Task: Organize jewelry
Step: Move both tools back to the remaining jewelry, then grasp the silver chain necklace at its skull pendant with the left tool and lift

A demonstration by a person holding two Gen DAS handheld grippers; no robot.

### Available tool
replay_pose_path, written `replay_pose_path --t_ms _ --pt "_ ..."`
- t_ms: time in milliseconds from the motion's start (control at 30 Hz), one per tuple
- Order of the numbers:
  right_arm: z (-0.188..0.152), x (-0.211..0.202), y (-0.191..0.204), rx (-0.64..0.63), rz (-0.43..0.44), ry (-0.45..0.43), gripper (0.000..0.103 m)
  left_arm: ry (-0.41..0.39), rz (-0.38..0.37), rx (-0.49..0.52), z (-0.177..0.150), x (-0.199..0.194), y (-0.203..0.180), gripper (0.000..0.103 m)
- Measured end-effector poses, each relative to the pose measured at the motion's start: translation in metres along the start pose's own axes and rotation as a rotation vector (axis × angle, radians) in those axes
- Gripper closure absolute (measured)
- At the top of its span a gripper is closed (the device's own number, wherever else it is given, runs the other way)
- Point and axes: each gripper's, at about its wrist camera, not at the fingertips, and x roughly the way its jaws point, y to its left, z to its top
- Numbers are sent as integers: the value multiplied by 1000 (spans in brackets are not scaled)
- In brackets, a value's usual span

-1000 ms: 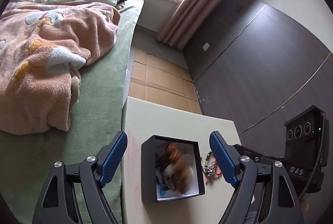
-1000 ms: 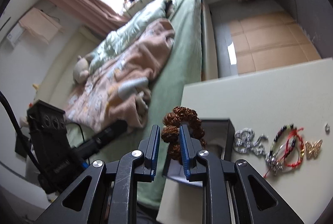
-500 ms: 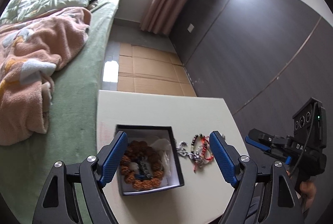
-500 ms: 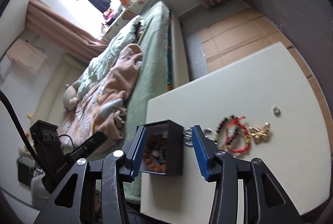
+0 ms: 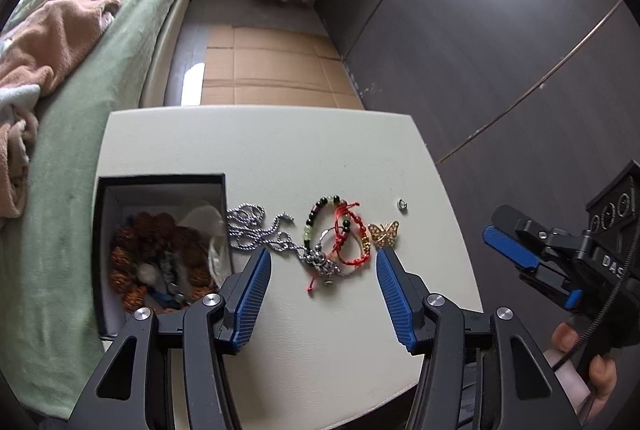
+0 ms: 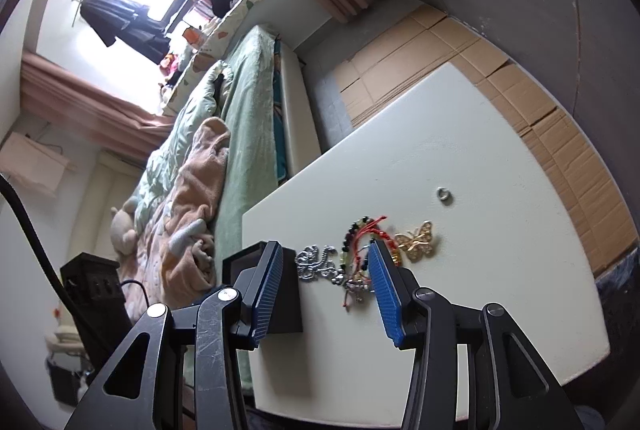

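A black jewelry box (image 5: 102, 214) stands at the table's left edge and holds a brown bead bracelet (image 5: 160, 254). Right of it lie a silver chain (image 5: 256, 230), a beaded bracelet with red cord bracelets (image 5: 344, 230), a gold butterfly brooch (image 5: 384, 232) and a small ring (image 5: 401, 205). My left gripper (image 5: 324, 262) is open and empty, just in front of the bracelets. My right gripper (image 6: 324, 262) is open and empty, hovering near the chain (image 6: 316, 262), bracelets (image 6: 360, 234) and brooch (image 6: 416, 240); the box (image 6: 288, 302) sits behind its left finger.
The cream table (image 5: 280, 150) stands beside a bed with a green sheet (image 5: 100, 110) and peach blanket (image 5: 52, 30). Flattened cardboard (image 5: 272, 74) covers the floor beyond. A dark wall (image 5: 500, 50) runs along the right. The right gripper shows in the left wrist view (image 5: 560, 254).
The right gripper let the brown bead bracelet go into the box, opened and pulled back to the right. The left gripper swung right, from over the box to the loose jewelry.
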Motion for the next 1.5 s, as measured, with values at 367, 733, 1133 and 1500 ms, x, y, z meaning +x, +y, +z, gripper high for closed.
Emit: replay_pose_path --t_ms 367,733,1133,1500 --pt "4 -12 -30 59 -7 -28 58 84 119 -73 -1 47 -13 60" --pt "5 -2 -56 92 -48 23 58 127 176 -130 -7 91 -18 69" --pt "6 -7 -62 90 -52 19 58 92 195 -157 -9 99 -14 87" --pt "5 20 -57 43 -98 73 58 6 107 -99 6 48 -13 88"
